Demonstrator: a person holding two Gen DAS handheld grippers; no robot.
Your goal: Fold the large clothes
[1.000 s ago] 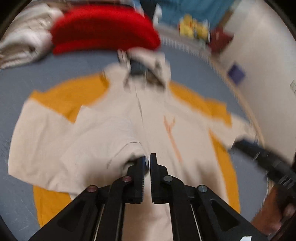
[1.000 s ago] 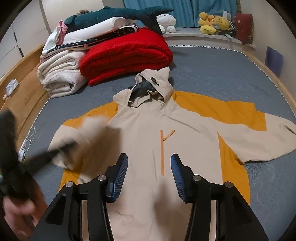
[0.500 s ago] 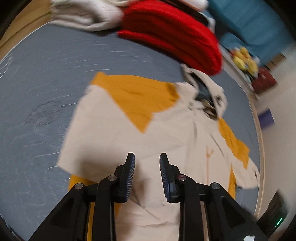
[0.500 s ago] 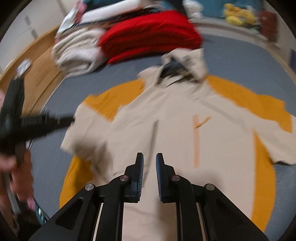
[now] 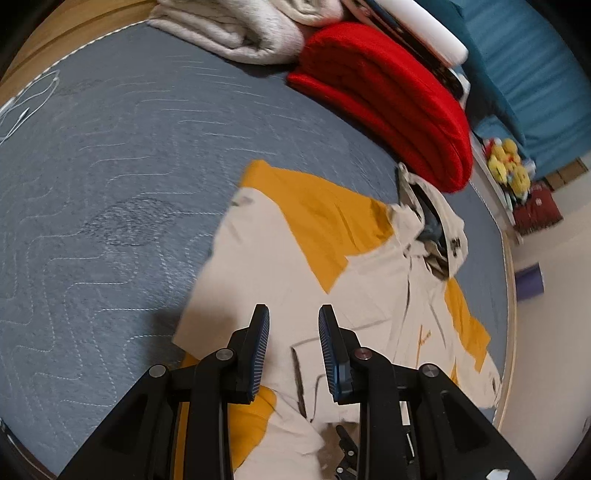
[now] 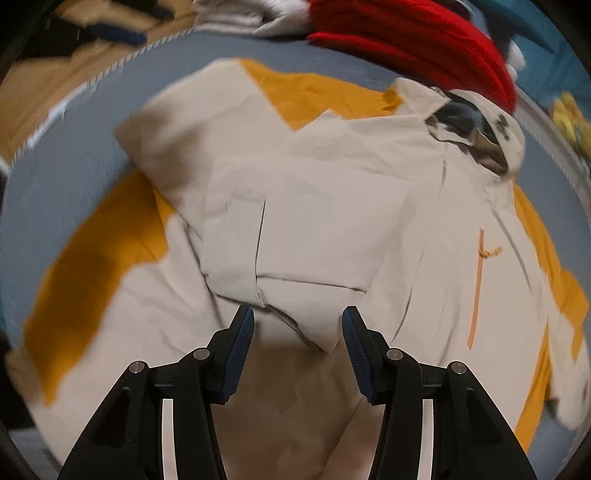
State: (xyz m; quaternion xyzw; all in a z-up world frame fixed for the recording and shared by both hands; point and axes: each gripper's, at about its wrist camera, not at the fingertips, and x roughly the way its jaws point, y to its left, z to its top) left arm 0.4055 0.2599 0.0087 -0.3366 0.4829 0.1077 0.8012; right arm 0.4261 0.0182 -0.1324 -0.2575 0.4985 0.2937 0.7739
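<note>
Showing folded sleeve (image 6: 295, 229) right view, red blanket (image 5: 388, 99) left

Clearly a bedroom in somebody's home. Big bed with a grey quilted mattress cover (image 5: 122, 155) and a wooden frame (image 5: 74, 26) along the edge. Folded red blanket (image 5: 388, 99) and cream blankets (image 5: 240, 29) piled at the far end, yellow plush toys (image 5: 511, 162) on a ledge, blue curtain (image 5: 535, 70) behind. Beige-and-orange hooded jacket (image 6: 314, 192) spread flat on the bed.
</note>
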